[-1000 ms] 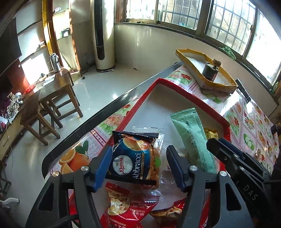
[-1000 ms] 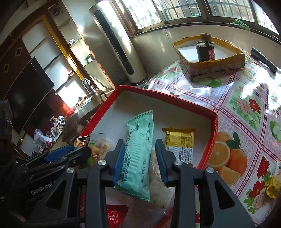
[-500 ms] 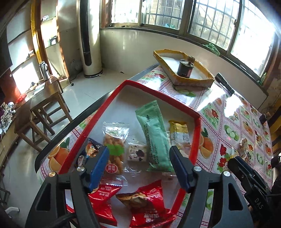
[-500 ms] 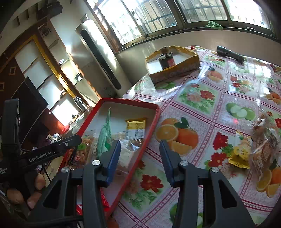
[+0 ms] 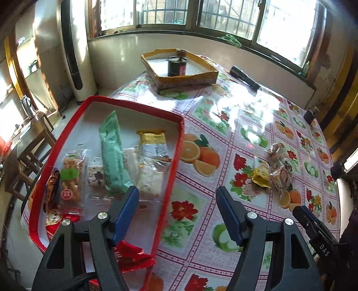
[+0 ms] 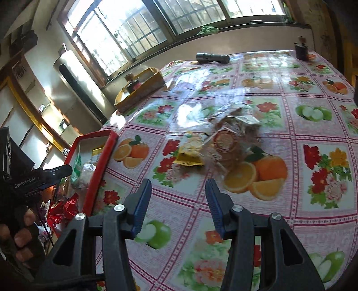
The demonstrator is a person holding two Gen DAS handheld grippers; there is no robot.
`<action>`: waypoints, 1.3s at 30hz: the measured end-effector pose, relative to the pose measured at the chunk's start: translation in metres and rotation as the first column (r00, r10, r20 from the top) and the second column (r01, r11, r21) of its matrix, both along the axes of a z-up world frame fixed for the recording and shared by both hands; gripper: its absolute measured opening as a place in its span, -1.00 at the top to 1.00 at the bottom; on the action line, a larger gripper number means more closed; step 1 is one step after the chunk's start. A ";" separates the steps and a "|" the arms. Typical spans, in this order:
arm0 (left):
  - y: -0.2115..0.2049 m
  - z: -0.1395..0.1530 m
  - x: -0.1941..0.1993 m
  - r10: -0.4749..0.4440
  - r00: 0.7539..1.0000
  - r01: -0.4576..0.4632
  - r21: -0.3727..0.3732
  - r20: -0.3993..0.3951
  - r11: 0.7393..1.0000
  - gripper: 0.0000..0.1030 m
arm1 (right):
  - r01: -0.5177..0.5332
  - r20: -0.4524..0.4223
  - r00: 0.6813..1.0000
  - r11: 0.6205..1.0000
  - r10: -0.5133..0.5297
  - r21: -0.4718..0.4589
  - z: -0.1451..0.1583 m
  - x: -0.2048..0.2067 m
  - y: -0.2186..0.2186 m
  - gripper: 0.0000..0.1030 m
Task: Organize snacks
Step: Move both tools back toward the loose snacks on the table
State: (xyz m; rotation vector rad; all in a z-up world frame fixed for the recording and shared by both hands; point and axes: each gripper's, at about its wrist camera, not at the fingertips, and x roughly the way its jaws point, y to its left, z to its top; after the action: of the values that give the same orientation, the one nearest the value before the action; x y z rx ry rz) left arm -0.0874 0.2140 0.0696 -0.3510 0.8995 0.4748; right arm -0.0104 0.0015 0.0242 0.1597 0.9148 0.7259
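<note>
My left gripper (image 5: 177,199) hangs with jaws spread and empty over the near edge of the red-rimmed rectangular tray (image 5: 180,138), whose full load shows only in its view: a long mint-green wrapper (image 5: 113,154), a yellow-topped packet (image 5: 153,143), clear-wrapped biscuits (image 5: 71,176). My right gripper (image 6: 177,194), likewise wide apart and empty, faces loose snacks near the middle of the surface: a small yellow packet (image 6: 190,152) touching clear-bagged pastries (image 6: 230,141). The fruit-and-flower oilcloth surface (image 6: 290,100) also carries a yellow cardboard box (image 5: 183,76) and a black torch (image 6: 212,57) beneath barred windows (image 5: 161,11).
</note>
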 end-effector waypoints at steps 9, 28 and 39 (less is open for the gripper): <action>-0.033 -0.003 0.011 -0.073 0.997 0.073 -0.001 -0.020 0.997 -0.38 | 0.083 -0.005 0.997 0.996 -0.082 0.014 -0.001 0.007 -0.045 -0.03; -0.043 -0.024 0.063 -0.114 0.991 0.112 -0.021 -0.076 0.993 -0.38 | 0.132 0.019 0.991 0.990 -0.131 -0.046 -0.008 0.049 -0.035 -0.16; -0.060 -0.057 0.144 -0.182 0.971 0.177 -0.047 -0.157 0.983 -0.38 | 0.132 0.013 0.991 0.984 -0.131 -0.119 -0.017 0.110 -0.015 -0.16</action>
State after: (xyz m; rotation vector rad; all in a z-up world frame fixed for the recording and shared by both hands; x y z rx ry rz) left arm 0.0565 0.1541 0.0128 -0.2604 1.0866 0.3248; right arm 0.1001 -0.0136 0.0070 0.1105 0.9309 0.5474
